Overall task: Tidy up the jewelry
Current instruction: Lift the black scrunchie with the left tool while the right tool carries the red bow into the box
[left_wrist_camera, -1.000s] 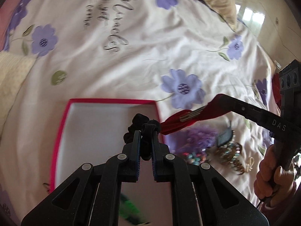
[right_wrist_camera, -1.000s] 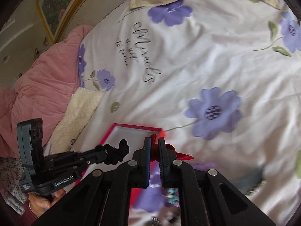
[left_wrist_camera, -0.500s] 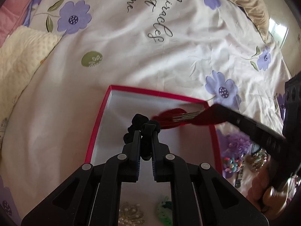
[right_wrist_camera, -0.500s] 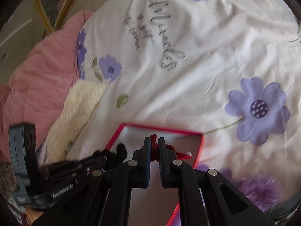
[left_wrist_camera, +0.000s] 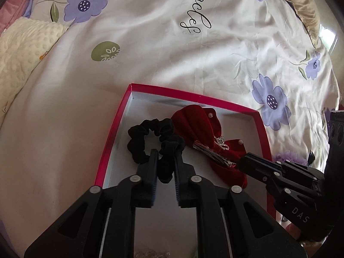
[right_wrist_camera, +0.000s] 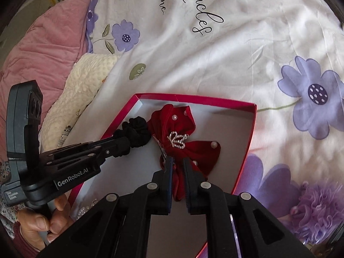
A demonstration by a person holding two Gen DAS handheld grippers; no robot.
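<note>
A red-rimmed box with a white floor lies on the flowered bedsheet; it also shows in the right wrist view. A black scrunchie rests on the box floor with one fold between my left gripper's fingers, which are slightly parted. A red velvet bow clip with pearls and a rhinestone crown lies beside it. In the right wrist view the bow rests on the box floor, its lower end between the slightly parted fingers of my right gripper.
A purple ruffled flower piece lies on the sheet right of the box. Pearl jewelry sits in the box's near corner. A cream dotted blanket and a pink quilt lie to the left.
Both grippers have come down into the box. The scrunchie and the red bow now rest on the box floor, and both pairs of fingers have parted a little.
</note>
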